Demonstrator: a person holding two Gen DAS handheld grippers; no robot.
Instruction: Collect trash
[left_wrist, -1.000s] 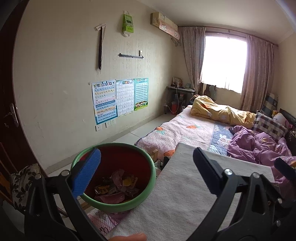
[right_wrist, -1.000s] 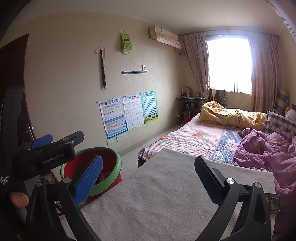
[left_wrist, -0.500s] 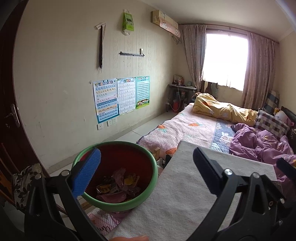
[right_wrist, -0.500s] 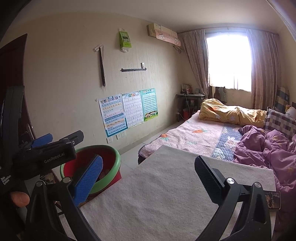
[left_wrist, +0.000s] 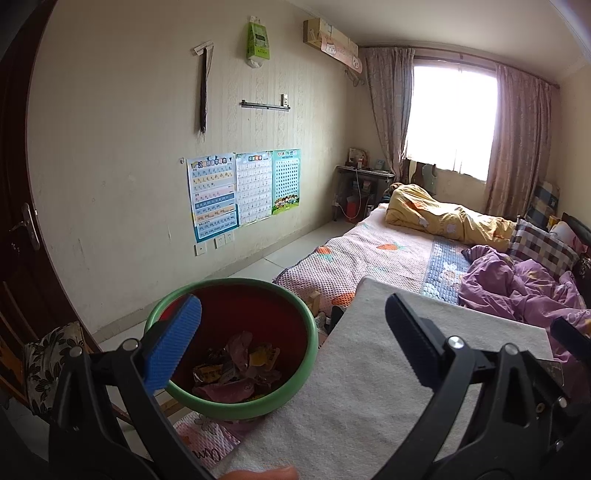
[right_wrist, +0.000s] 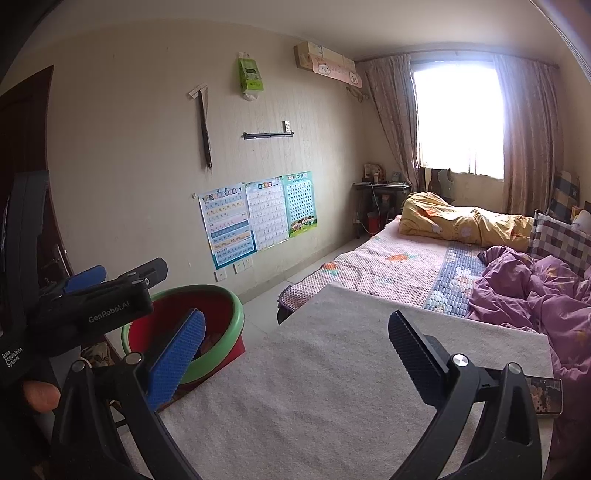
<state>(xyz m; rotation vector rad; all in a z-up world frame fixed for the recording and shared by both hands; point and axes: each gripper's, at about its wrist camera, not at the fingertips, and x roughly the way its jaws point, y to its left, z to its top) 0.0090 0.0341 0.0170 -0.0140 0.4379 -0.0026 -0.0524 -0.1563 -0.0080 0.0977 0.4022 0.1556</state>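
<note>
A red bin with a green rim (left_wrist: 310, 354) stands at the left edge of a table covered in a grey-white cloth (left_wrist: 354, 398). Several crumpled snack wrappers (left_wrist: 236, 365) lie at its bottom. My left gripper (left_wrist: 291, 339) hangs open over the bin's right side and the cloth, with nothing between its fingers. In the right wrist view the same bin (right_wrist: 236, 325) sits at lower left, and my right gripper (right_wrist: 295, 347) is open and empty above the cloth (right_wrist: 332, 398). The left gripper's black body (right_wrist: 96, 306) shows above the bin there.
A bed with a patterned sheet (right_wrist: 388, 266), a yellow quilt (right_wrist: 461, 221) and a purple quilt (right_wrist: 535, 291) lies beyond the table. A dark phone-like object (right_wrist: 545, 395) rests at the cloth's right edge. A cushioned chair (left_wrist: 44, 362) and a dark door (left_wrist: 18, 221) stand at left.
Both views have tilted slightly, so the room sits a little lower in frame. The grippers stay open and the bin has not moved.
</note>
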